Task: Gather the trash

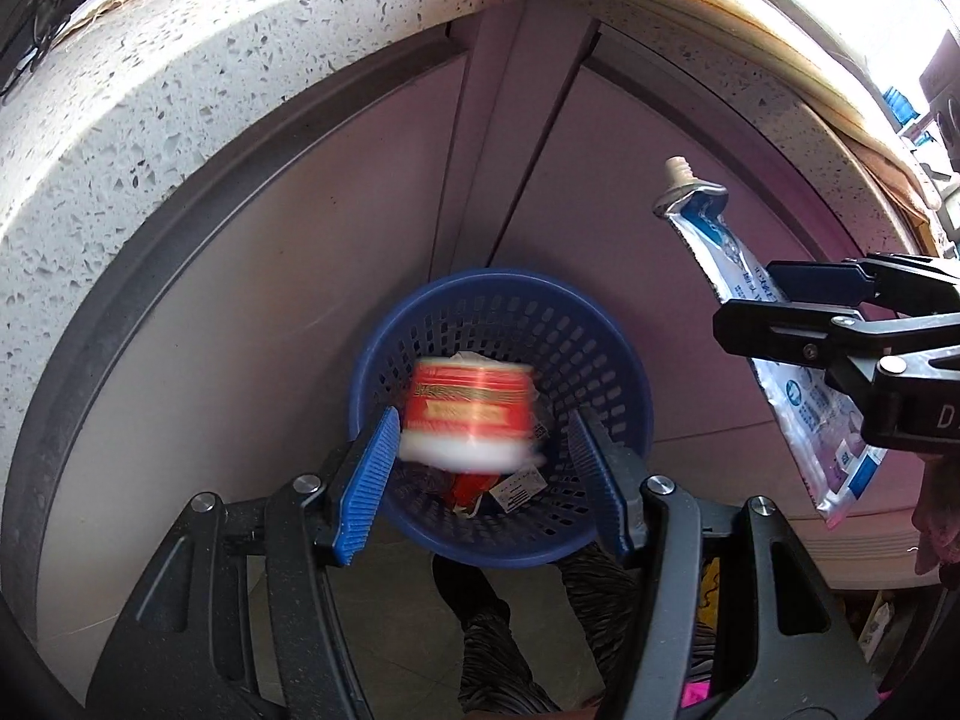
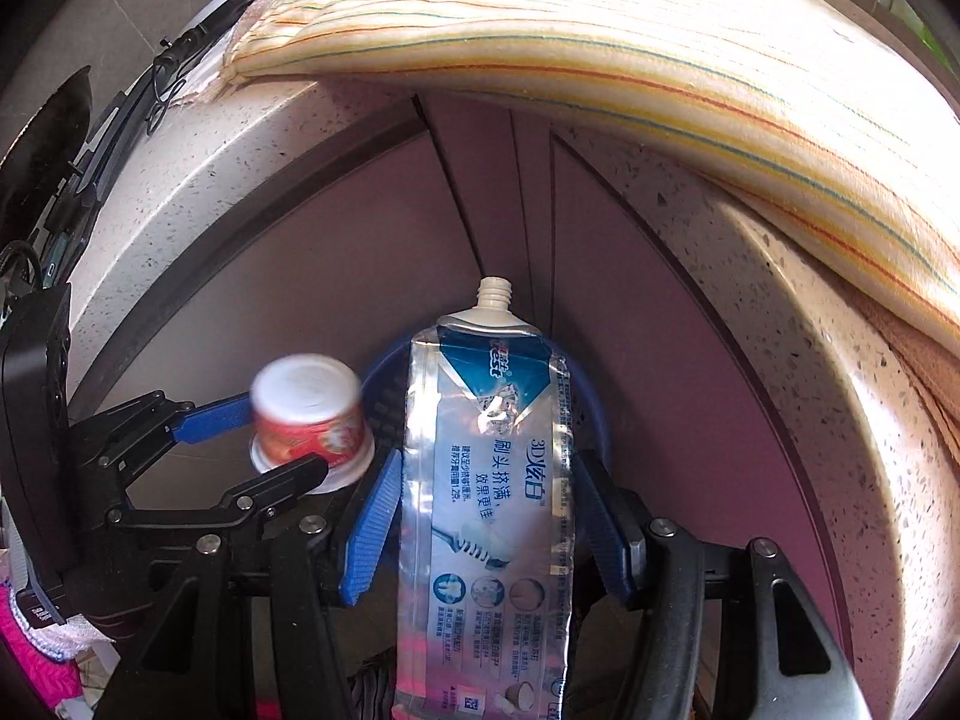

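Observation:
A blue mesh basket (image 1: 600,348) stands on the floor against the cabinet, with scraps of trash in its bottom. My left gripper (image 1: 483,456) is open above it. A red and white cup (image 1: 468,414) is blurred between its blue pads, upside down and free of them, over the basket. The cup (image 2: 309,414) also shows in the right wrist view beside my left gripper (image 2: 264,438). My right gripper (image 2: 486,516) is shut on a flattened toothpaste tube (image 2: 486,480), nozzle up, to the right of the basket (image 2: 591,414). The tube (image 1: 744,282) also shows in the left view.
A speckled stone counter (image 1: 180,90) curves overhead, with grey cabinet doors (image 1: 300,276) below. A striped cloth (image 2: 660,60) hangs over the counter edge. The person's legs (image 1: 498,648) stand on the tiled floor under the basket.

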Motion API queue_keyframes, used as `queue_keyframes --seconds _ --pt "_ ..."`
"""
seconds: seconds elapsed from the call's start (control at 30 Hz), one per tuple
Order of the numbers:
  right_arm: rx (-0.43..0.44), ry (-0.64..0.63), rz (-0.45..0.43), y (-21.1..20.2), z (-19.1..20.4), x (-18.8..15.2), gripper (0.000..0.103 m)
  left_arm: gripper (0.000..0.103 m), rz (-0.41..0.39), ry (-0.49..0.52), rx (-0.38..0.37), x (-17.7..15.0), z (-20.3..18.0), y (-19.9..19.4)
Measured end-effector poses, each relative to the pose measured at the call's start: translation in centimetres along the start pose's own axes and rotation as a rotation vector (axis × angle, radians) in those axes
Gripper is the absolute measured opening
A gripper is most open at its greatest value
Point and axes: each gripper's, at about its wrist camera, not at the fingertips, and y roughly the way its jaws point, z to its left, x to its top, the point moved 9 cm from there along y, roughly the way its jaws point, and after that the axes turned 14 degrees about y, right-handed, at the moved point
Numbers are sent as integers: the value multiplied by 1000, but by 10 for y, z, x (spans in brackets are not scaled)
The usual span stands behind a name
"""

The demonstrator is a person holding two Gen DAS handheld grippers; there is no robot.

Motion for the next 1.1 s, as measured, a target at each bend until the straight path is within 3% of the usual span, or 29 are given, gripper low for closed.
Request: queue_keyframes --seconds 0.7,1.1 --pt "11 1 -23 -17 6 3 67 61 -10 11 25 9 0 -12" --pt "56 -11 -77 -59 10 5 67 61 -76 24 59 20 2 -51"
